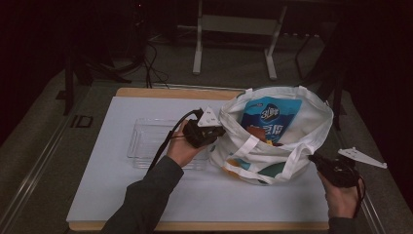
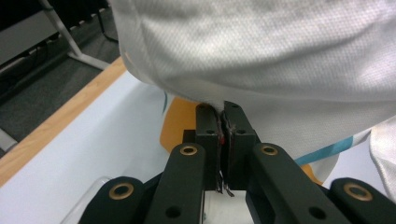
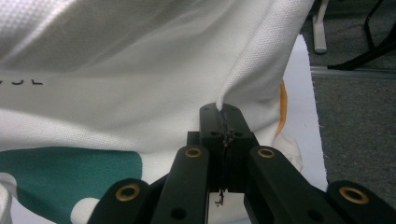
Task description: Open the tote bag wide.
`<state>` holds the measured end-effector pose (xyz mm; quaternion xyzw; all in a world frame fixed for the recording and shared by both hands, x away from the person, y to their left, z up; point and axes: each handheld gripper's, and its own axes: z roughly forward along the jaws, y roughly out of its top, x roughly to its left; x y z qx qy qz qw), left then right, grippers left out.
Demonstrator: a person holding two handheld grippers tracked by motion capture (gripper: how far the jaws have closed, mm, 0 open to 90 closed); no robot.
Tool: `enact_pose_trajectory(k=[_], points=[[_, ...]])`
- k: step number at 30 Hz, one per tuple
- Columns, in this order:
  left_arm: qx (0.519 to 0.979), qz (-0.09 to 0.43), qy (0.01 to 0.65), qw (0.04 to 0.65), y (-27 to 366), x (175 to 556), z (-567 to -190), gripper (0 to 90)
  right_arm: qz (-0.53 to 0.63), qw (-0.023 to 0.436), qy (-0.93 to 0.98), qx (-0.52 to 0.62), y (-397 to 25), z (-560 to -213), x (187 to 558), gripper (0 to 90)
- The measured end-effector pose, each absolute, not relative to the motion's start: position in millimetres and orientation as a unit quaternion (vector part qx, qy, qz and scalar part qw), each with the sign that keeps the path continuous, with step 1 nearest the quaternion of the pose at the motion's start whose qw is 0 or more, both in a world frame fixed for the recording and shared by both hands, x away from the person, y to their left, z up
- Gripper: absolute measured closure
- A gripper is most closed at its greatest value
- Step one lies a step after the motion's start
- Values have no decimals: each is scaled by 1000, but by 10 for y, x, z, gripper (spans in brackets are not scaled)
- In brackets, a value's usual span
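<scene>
A white cloth tote bag (image 1: 292,146) with teal and orange print stands open on the white board, and a blue snack packet (image 1: 269,118) stands inside it. My left gripper (image 1: 217,131) is shut on the bag's left side; in the left gripper view the jaws pinch a fold of the white fabric (image 2: 223,114). My right gripper (image 1: 314,159) is shut on the bag's right side, and the right gripper view has the cloth (image 3: 223,109) caught between its closed jaws. Both hands hold the bag's mouth spread apart.
A clear plastic tray (image 1: 146,141) lies on the white board (image 1: 122,195) left of the bag, partly under the left hand. The board rests on a wooden table (image 1: 160,92). Cables and a metal stand (image 1: 197,48) sit on the floor beyond.
</scene>
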<state>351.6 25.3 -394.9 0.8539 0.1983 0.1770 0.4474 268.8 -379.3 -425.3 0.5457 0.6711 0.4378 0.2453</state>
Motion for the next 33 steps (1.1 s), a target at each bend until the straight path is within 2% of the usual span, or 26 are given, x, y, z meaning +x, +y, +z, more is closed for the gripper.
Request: enact_pose_trajectory(k=[9, 33], points=[[872, 172, 189, 418, 140, 3456, -4141, 870, 399, 257, 694, 542, -3698, -4411, 2664, 895], [905, 163, 200, 338, -182, 3487, -4656, 873, 343, 225, 697, 589, -3844, -4983, 2745, 898]])
